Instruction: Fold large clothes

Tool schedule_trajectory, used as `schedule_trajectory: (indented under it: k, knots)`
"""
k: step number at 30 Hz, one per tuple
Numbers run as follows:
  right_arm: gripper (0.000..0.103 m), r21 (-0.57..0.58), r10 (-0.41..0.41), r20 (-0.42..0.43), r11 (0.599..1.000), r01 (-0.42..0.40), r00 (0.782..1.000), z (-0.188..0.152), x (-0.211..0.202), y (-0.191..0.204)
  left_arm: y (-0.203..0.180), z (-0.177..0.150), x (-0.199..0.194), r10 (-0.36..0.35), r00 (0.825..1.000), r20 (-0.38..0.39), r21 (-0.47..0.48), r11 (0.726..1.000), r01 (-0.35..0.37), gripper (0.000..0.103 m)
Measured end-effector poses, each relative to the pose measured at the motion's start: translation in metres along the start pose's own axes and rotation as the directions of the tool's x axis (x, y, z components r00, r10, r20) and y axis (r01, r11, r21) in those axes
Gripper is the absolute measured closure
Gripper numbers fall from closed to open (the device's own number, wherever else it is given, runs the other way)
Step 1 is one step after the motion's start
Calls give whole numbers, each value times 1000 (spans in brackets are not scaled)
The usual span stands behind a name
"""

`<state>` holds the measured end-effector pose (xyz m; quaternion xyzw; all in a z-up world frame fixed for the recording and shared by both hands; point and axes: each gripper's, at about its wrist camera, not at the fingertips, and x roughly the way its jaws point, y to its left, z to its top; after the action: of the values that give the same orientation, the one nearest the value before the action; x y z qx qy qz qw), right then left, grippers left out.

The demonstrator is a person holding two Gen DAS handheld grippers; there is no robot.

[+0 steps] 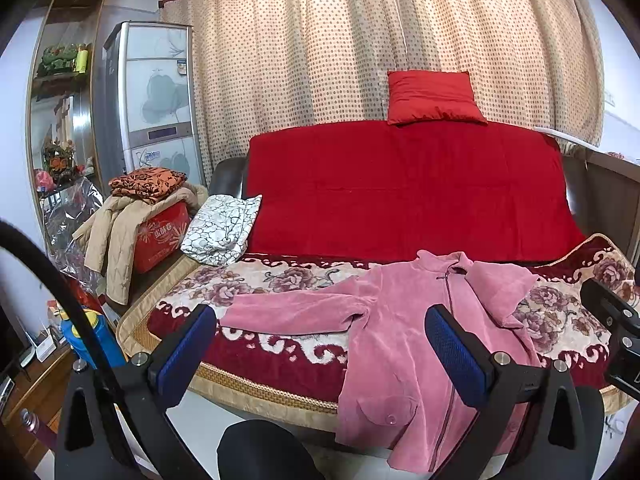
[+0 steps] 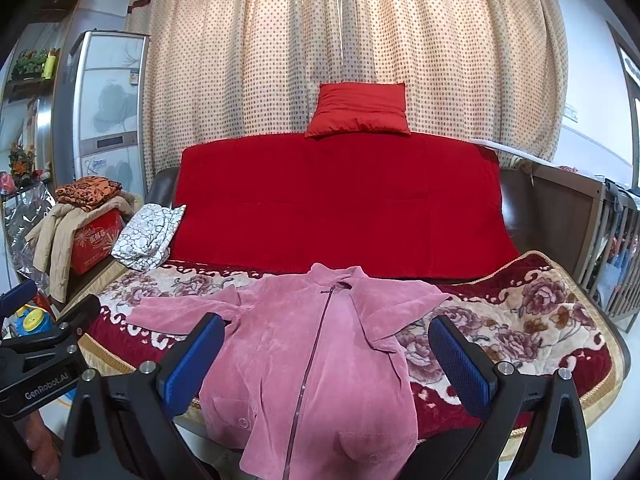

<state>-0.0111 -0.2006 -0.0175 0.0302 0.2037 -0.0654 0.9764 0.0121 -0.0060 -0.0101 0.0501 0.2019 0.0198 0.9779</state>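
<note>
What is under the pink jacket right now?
The pink jacket lies on a floral blanket covering the sofa seat; its hem hangs over the front edge. Whatever lies beneath the jacket's body is covered.

Looking at my left gripper [image 1: 320,344]: black angular frame, blue ribbed pads on the fingers [image 1: 456,354], silver screw heads at the joints. A black cable [image 1: 76,304] arcs across the left of the frame. My right gripper [image 2: 326,356] is built the same, blue pads and silver screws. At its lower left the other unit's black body reads "GenRobot.AI" in white.
</note>
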Motion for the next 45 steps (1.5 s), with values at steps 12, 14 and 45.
schedule_trajectory:
  k: [12, 14, 45]
  knots:
    - [0, -9, 4, 12, 1000, -4, 1000, 8, 9, 0, 0, 2, 14, 12, 1000, -18, 10, 1000, -11, 0]
    - [0, -8, 8, 9, 1000, -8, 1000, 9, 13, 0, -1, 2, 16, 15, 1000, -19, 11, 1000, -15, 0]
    - [0, 245, 48, -275, 969, 22, 960, -21, 247, -125, -119, 0, 267, -97, 944, -315, 98, 986, 134, 0]
